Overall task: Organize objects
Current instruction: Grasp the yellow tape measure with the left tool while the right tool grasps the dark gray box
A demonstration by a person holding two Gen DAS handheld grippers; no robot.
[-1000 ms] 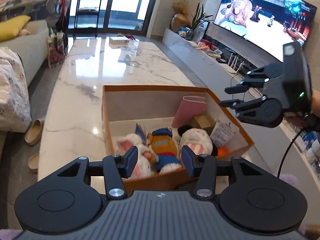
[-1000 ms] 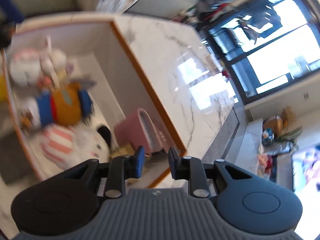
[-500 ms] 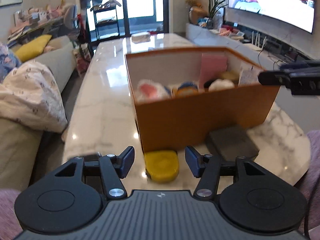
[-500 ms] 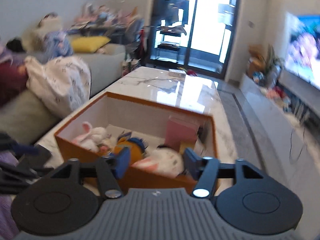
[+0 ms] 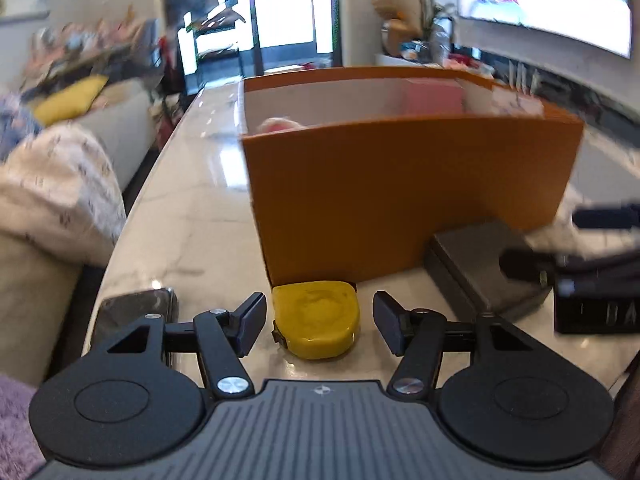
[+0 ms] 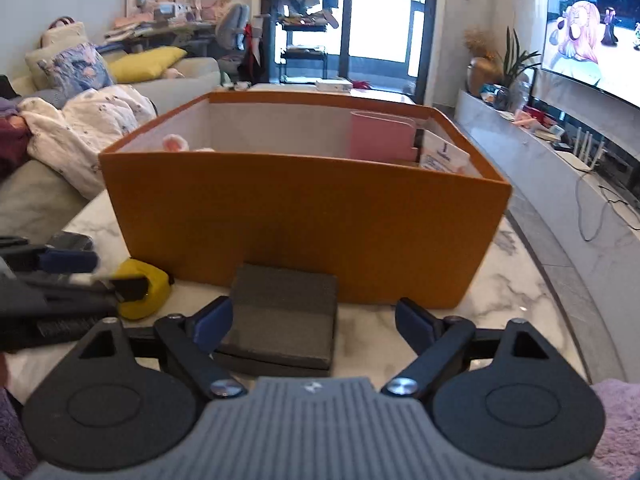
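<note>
An orange box (image 5: pixel 404 196) stands on the marble table (image 5: pixel 188 216), with plush toys and a pink case (image 6: pixel 380 138) inside. A yellow tape measure (image 5: pixel 316 322) lies just in front of it, between the fingers of my open left gripper (image 5: pixel 319 322), not gripped. A dark grey flat box (image 6: pixel 284 312) lies before the orange box (image 6: pixel 304 224), partly between the fingers of my open right gripper (image 6: pixel 314 320). The tape measure (image 6: pixel 144 292) and my left gripper show at the left of the right wrist view. The right gripper (image 5: pixel 576 256) shows at the right of the left wrist view.
A phone-like dark slab (image 5: pixel 136 308) lies at the table's left front edge. A sofa with blankets (image 6: pixel 76 136) runs along the left. A TV (image 6: pixel 596 28) and a low cabinet (image 6: pixel 560 168) are on the right. A small white box (image 6: pixel 334 86) sits at the table's far end.
Both grippers came down from over the box to the table's near end. The left moved closer to the tape measure; the right gripper opened wide around the grey box.
</note>
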